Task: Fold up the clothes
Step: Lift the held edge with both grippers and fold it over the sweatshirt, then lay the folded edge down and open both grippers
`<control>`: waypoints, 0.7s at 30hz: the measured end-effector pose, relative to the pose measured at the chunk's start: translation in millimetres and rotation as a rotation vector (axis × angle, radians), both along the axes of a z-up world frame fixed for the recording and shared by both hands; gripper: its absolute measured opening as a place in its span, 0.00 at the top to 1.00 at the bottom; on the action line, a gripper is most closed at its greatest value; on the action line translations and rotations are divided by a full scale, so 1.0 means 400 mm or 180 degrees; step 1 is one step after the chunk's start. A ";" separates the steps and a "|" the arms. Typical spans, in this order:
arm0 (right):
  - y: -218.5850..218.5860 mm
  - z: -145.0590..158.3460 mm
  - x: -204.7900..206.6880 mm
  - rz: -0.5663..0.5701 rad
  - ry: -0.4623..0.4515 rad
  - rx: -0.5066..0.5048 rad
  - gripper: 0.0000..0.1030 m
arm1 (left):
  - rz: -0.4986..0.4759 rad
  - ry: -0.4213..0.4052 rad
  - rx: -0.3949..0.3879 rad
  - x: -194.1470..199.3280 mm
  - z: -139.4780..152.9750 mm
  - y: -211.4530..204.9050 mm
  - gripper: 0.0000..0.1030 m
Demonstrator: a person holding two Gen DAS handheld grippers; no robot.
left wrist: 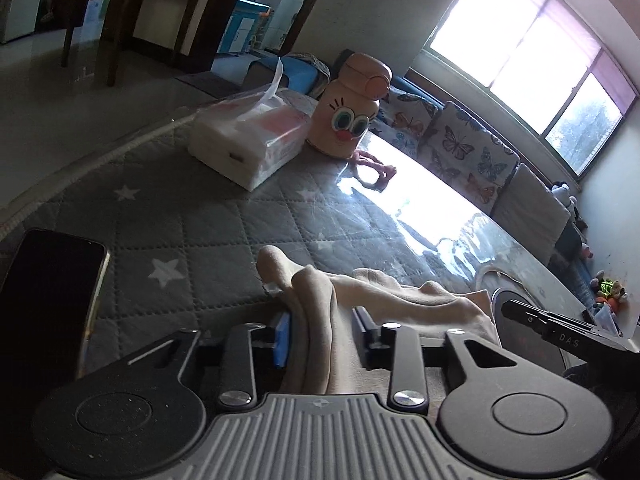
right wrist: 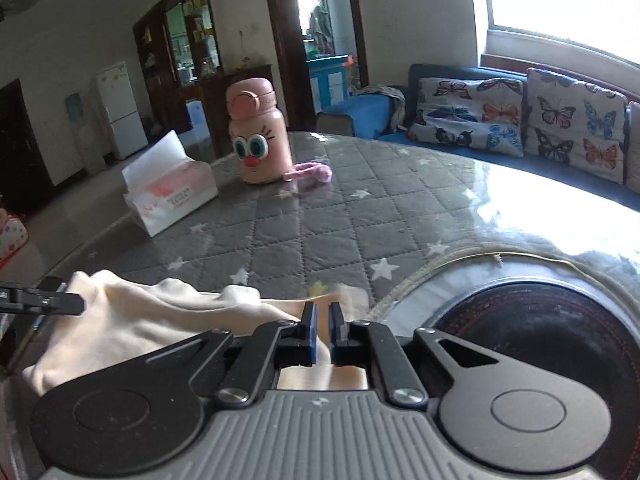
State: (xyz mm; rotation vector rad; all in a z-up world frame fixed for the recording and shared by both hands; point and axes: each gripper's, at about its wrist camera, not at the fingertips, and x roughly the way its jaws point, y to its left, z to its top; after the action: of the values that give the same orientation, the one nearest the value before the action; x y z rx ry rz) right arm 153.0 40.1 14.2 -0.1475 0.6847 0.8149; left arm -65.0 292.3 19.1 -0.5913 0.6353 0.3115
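A: From the left wrist view, how far along is the folding?

B: Early or midway, I'd judge. The cream garment (left wrist: 360, 300) lies bunched on the quilted worktop (left wrist: 224, 216), a thick fold of it running between the jaws of the left tool (left wrist: 322, 336). The jaws stand apart; the cloth touches the blue pad on one side, and there is a gap on the other, so it looks released rather than pinched.

A: Anything else there?

B: A phone (left wrist: 48, 300) at the near edge, a tissue pack (left wrist: 248, 140) and a pink bottle (left wrist: 352, 116) further off, well apart from the cloth.

A: And the right wrist view?

B: The right tool (right wrist: 323, 334) is clenched on a thin edge of the garment (right wrist: 152, 320), the pads nearly meeting. The cloth lies rumpled to its left, near the worktop's edge, with the other tool's tip at its far side.

A: So what's left?

B: No flat, squared fold shows yet. Smoothing and the remaining folds seem still to come.
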 end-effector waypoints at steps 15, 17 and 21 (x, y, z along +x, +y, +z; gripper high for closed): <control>0.141 -0.022 -0.037 0.0625 0.0105 0.0039 0.90 | -0.0477 -0.0064 0.0187 0.138 0.002 -0.069 0.73; 0.158 -0.035 -0.035 0.0635 0.0118 -0.0003 0.90 | -0.0520 -0.0013 0.0176 0.165 -0.012 -0.073 0.73; 0.172 -0.057 -0.026 0.0611 0.0162 -0.0076 0.90 | -0.0518 0.0127 0.0154 0.207 -0.046 -0.067 0.75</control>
State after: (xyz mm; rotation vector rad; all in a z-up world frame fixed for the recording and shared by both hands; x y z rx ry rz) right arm 142.4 108.8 -8.4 -0.2171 0.7360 0.9972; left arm 17.6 265.5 0.6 -0.4847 0.7079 0.1859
